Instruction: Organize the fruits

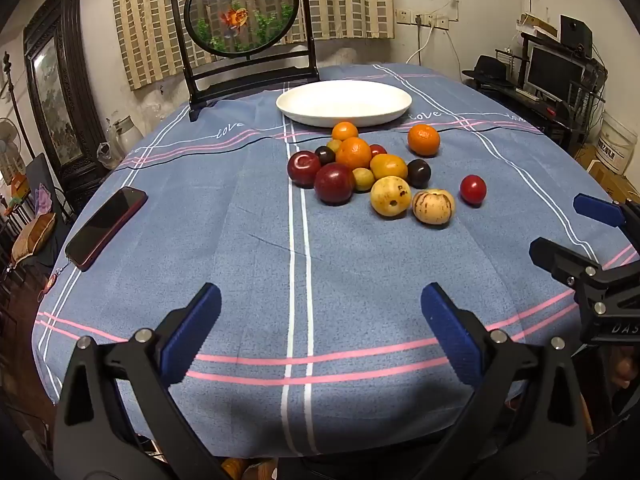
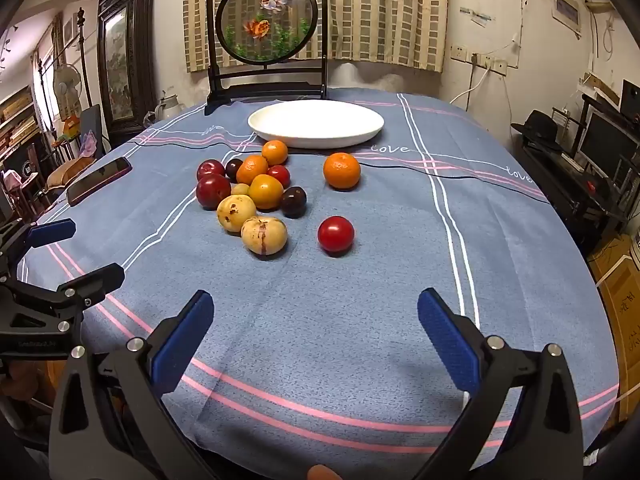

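A pile of fruit [image 1: 360,172] [image 2: 248,188] lies on the blue tablecloth: red plums, dark plums, oranges and yellow fruits. One orange [image 1: 423,139] [image 2: 341,170] and one small red fruit [image 1: 473,189] [image 2: 335,233] lie apart on the right. An empty white plate [image 1: 344,103] [image 2: 316,123] stands behind the pile. My left gripper [image 1: 320,320] is open and empty over the near cloth. My right gripper [image 2: 316,324] is open and empty, also near the front edge; it shows at the right of the left wrist view [image 1: 568,232].
A dark red phone [image 1: 106,227] [image 2: 99,180] lies on the table's left side. A framed round goldfish screen [image 1: 244,28] [image 2: 267,32] stands at the table's back. Furniture and a desk with monitors surround the table.
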Available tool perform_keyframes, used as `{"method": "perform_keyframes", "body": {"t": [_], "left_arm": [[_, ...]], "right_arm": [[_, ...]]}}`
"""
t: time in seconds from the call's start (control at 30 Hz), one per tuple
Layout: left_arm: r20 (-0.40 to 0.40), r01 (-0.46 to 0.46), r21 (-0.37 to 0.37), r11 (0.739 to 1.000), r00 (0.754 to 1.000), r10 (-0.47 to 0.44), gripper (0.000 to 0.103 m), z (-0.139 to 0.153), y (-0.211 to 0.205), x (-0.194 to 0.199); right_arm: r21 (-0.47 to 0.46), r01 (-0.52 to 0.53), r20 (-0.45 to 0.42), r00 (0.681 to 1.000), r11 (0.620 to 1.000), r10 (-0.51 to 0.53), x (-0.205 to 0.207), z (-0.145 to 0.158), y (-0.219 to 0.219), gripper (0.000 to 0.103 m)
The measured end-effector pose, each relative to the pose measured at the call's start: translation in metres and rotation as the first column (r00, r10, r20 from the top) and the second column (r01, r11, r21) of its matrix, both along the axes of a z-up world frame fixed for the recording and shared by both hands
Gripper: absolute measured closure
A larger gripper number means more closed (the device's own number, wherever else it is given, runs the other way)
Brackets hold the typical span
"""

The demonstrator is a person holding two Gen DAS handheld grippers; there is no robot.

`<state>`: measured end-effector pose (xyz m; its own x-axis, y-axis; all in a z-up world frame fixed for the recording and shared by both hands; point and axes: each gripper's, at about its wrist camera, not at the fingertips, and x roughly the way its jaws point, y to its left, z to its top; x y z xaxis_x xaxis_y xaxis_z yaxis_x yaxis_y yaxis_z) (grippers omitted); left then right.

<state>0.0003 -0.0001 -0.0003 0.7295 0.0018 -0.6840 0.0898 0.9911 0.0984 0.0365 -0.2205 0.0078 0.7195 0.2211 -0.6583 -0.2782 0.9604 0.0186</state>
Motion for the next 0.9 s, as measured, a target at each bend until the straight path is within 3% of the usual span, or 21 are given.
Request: {"method": "perform_keyframes", "body": {"t": [0.9], "left_arm": [[-0.005,-0.004,-0.001,1.000,1.000,0.004,0.002,-0.0005,-0.0020,0.0022]], "right_arm": [[-0.006,0.001,-0.009,1.000,1.000,-0.001,0.0015,-0.0009,-0.0002,0.001]]}}
